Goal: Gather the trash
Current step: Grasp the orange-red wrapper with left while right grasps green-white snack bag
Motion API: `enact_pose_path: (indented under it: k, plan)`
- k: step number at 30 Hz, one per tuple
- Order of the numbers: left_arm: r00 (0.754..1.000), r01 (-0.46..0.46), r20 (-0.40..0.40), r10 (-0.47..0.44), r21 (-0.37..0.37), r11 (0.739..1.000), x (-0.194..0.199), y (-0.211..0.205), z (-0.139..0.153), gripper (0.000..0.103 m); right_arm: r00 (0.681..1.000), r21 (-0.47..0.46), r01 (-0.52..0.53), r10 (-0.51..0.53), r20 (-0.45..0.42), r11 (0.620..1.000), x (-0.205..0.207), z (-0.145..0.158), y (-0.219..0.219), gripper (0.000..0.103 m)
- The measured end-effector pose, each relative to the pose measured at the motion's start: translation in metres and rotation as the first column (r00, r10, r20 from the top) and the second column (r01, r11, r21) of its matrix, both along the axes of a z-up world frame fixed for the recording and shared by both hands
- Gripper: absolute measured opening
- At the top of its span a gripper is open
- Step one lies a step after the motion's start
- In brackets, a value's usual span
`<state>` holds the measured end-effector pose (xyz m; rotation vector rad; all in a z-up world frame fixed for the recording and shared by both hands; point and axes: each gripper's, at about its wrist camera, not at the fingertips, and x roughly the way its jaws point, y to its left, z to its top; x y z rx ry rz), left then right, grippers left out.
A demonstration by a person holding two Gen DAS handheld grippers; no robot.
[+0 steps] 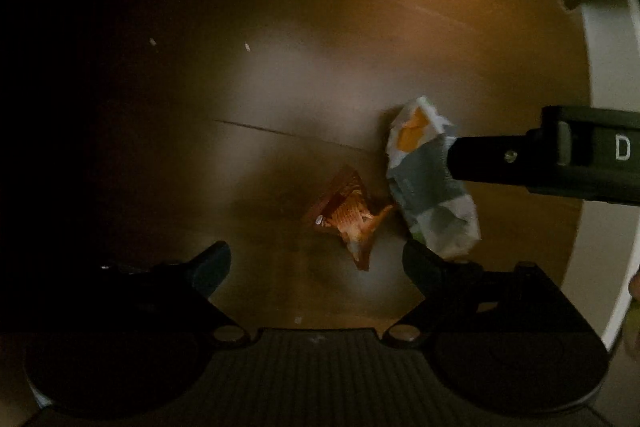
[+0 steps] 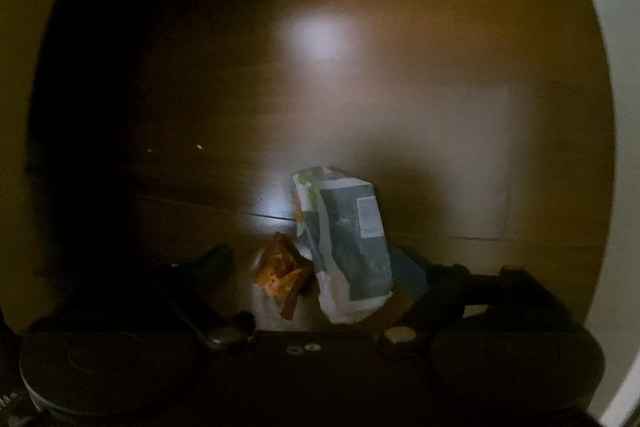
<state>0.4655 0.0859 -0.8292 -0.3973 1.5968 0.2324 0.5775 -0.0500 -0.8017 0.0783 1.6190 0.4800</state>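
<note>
Down here you have both grippers over a dim brown wooden floor (image 1: 360, 27), with a pale wall (image 1: 608, 75) curving along the right edge of both views.

Your left gripper (image 1: 318, 259) has its two dark fingers spread wide apart, nothing between them. The orange wrapper (image 1: 348, 215) lies crumpled on the floor just ahead of the gap, nearer the right-hand finger, and no pad touches it.

The white-and-grey wrapper (image 1: 432, 195) sits just beside the orange one, on its right, their edges meeting or very nearly so. In the left wrist view your right gripper comes in from the right edge as a dark bar, its tip over that white-and-grey wrapper; whether it presses on it you cannot tell from there.

From the right wrist view, your right gripper (image 2: 320, 263) also has its fingers apart. The white-and-grey wrapper (image 2: 348, 247) stands between them, leaning against or just in front of the right-hand finger; the left-hand finger (image 2: 212, 263) stays clear of it. The orange wrapper (image 2: 282, 273) lies in the same gap, untouched.
</note>
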Motion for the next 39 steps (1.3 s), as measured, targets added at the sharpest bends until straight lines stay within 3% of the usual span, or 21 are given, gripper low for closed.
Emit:
enact_pose_path:
  k: [7, 20, 22, 27, 30, 34, 39]
  plan:
    - [0.994, 0.111, -0.012, -0.111, -0.024, 0.994, 0.007, -0.015, -0.045, 0.094, 0.999, -0.063, -0.042, 0.041, -0.017, 0.997, 0.002, -0.031, 0.009, 0.073]
    - [0.986, 0.163, 0.038, -0.164, 0.017, 0.986, 0.016, -0.019, -0.06, 0.092, 0.999, -0.08, -0.03, 0.027, -0.037, 0.996, 0.001, -0.05, 0.009, 0.032]
    - [0.983, 0.178, 0.039, -0.18, 0.037, 0.983, 0.015, -0.019, -0.059, 0.085, 0.999, -0.067, -0.004, 0.001, -0.047, 0.998, 0.002, -0.052, 0.005, 0.028]
    - [0.979, 0.2, 0.036, -0.203, 0.08, 0.977, 0.019, -0.026, -0.048, 0.046, 0.999, -0.075, 0.014, -0.017, -0.042, 0.997, 0.0, -0.053, 0.001, 0.012]
    - [0.978, 0.201, 0.044, -0.203, 0.046, 0.978, 0.022, -0.029, -0.047, 0.04, 0.999, -0.076, 0.032, -0.035, -0.033, 0.997, -0.003, -0.054, -0.001, 0.006]
    - [0.98, 0.19, 0.056, -0.193, 0.057, 0.98, 0.025, -0.024, -0.046, 0.04, 0.998, -0.069, 0.067, -0.068, -0.01, 0.995, -0.008, -0.048, -0.009, 0.003]
    - [0.985, 0.144, 0.082, -0.148, 0.057, 0.988, 0.032, -0.014, -0.024, 0.04, 0.991, -0.038, 0.129, -0.128, 0.022, 0.991, -0.021, -0.021, -0.022, 0.002]
